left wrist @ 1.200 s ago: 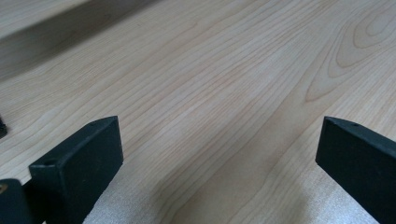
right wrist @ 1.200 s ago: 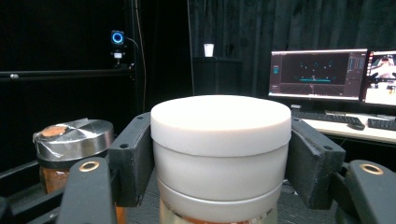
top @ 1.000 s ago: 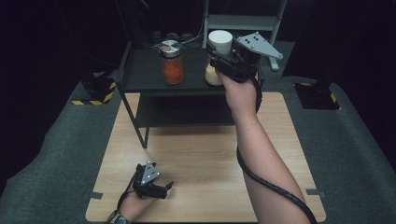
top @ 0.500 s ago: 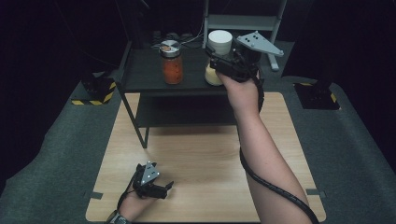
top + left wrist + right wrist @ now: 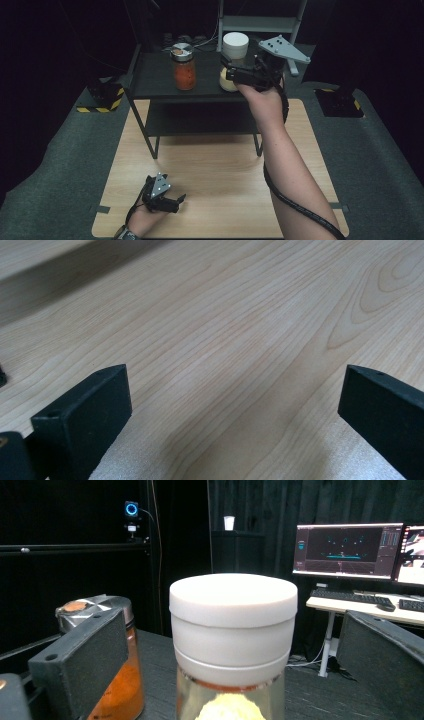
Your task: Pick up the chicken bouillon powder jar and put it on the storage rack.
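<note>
Black shelf, 12 o'clock end of the wooden table: two jars on top.
- White-lidded jar: stands between the wide-spread jaws of the right gripper, free gap on both flanks.
- Orange-filled jar: at 9 o'clock of the white-lidded one, apart from it; passable lane between them, crowds the gripper's near jaw.
- Shelf top at 9 o'clock of the orange-filled jar: bare.
- Table around the left gripper, 7 o'clock corner: bare wood ahead of its parted jaws.
</note>
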